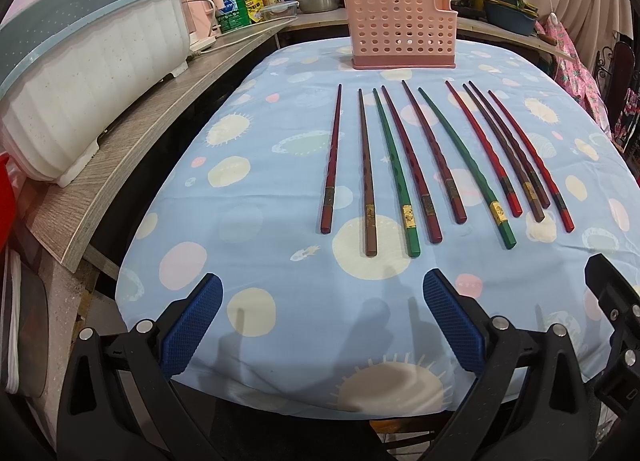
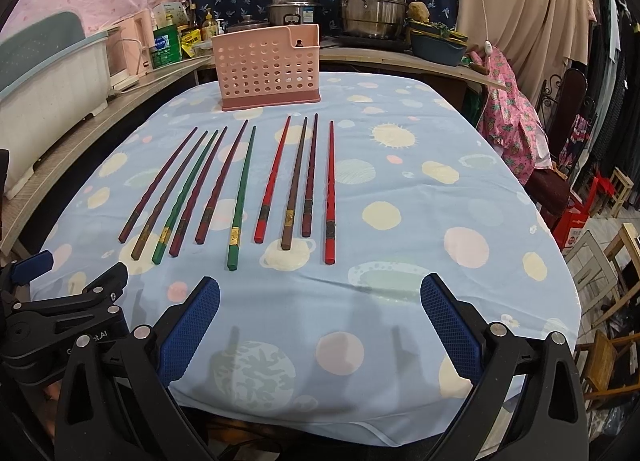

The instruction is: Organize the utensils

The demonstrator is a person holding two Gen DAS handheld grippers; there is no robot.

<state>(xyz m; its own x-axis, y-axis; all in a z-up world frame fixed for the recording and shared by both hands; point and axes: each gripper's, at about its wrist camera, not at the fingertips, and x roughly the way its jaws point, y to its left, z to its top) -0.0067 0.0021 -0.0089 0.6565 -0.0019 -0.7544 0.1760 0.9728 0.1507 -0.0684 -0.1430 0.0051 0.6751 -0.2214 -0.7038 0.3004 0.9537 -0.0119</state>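
We see ten chopsticks (image 1: 436, 165) lying side by side on the tabletop (image 1: 280, 301), tips toward the pink holder (image 1: 402, 35) standing upright beyond them. Our left gripper (image 1: 322, 325) and right gripper (image 2: 320, 325) hover near the front edge, both spread wide and holding nothing.

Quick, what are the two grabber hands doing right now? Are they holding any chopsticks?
Left gripper: open, holding nothing.
Right gripper: open, holding nothing.
All chopsticks lie on the table.
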